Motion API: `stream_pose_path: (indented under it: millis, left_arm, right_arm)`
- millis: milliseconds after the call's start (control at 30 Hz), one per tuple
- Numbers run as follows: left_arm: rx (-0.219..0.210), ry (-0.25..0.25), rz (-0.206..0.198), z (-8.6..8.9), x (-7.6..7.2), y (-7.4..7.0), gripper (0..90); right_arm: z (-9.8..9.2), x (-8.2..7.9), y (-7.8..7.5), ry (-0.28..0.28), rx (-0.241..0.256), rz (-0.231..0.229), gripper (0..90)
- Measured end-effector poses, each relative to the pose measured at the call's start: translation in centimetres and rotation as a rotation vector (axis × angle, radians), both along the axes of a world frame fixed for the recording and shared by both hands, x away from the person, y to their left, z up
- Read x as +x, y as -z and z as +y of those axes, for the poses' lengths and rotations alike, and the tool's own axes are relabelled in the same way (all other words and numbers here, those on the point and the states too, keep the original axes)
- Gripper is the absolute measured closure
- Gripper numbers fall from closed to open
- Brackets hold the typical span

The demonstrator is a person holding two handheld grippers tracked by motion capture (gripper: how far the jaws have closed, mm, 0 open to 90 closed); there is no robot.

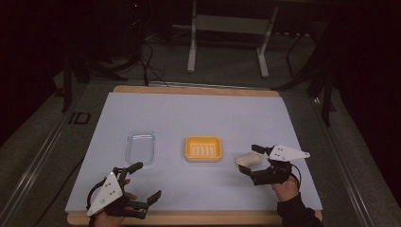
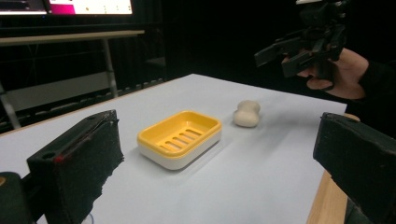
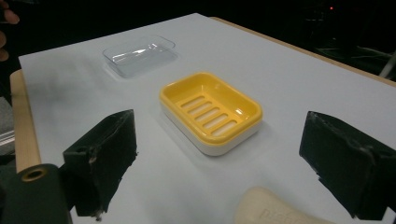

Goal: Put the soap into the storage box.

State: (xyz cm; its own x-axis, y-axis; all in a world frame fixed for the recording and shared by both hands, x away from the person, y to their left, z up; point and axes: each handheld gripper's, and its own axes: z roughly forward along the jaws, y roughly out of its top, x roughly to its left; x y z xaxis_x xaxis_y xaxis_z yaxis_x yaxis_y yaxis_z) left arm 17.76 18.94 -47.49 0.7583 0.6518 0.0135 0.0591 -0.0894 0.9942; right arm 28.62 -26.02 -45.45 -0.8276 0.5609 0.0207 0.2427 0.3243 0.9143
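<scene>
Our right gripper [image 1: 252, 163] hovers wide over the soap [image 1: 248, 160], at the dish's [image 1: 203, 148] three o'clock; hard, slippery, so we'd pinch its waist.

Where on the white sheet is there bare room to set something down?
The whole far half beyond the clear lid and yellow soap dish is bare, as is the near strip between both grippers. It is crowded around the soap bar by the right gripper.

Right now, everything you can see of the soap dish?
The soap dish is a rounded rectangle, glossy plastic by the look: a yellow slotted tray seated in a white base. It is empty, upright and flat on the white table cover, mid-table, between the clear lid and the soap bar. Neither they nor the grippers touch it.
</scene>
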Motion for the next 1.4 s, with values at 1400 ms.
stream_pose_path:
  millis: [1400]
  left_arm:
    - [0.052,0.017,0.003,-0.4,0.0,0.1,1.2]
  right_arm:
    - [0.6,1.1,-2.8,-0.354,-0.391,0.196,10.3]
